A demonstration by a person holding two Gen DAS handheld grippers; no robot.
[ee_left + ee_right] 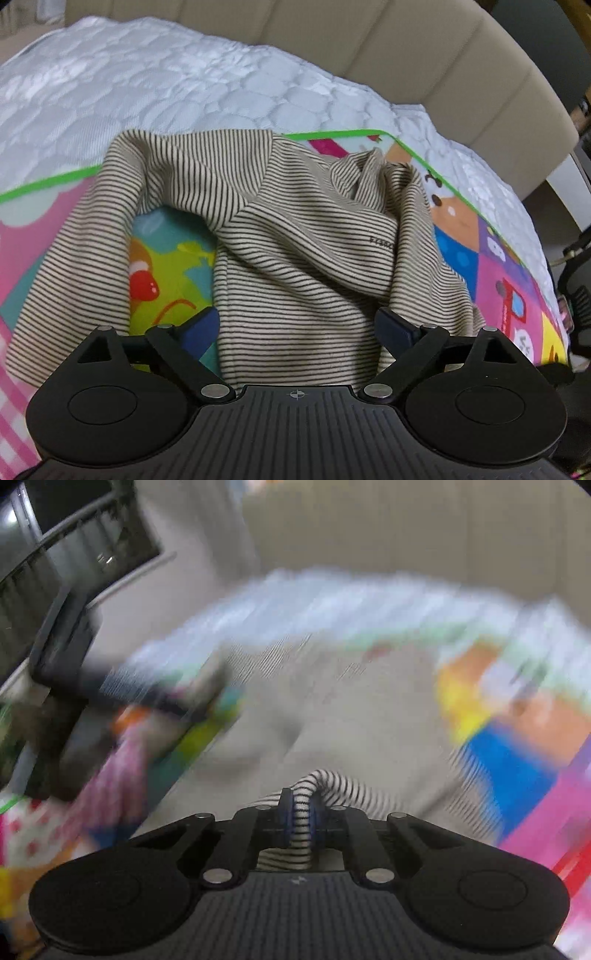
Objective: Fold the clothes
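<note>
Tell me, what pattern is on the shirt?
Thin dark stripes on beige shirt; clearest in the left wrist view.

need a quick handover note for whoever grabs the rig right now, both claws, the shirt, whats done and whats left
Left claw: open, holding nothing, hovering over the striped shirt.
Right claw: shut on a bunched fold of the same shirt; its view is blurred, so which part it grips cannot be told.
Shirt: lies rumpled on the colourful play mat, over the white quilted mattress cover, one sleeve trailing to the left.
Done: no neat fold visible.
Left: probably spread it flat, then fold sleeves and body.
</note>
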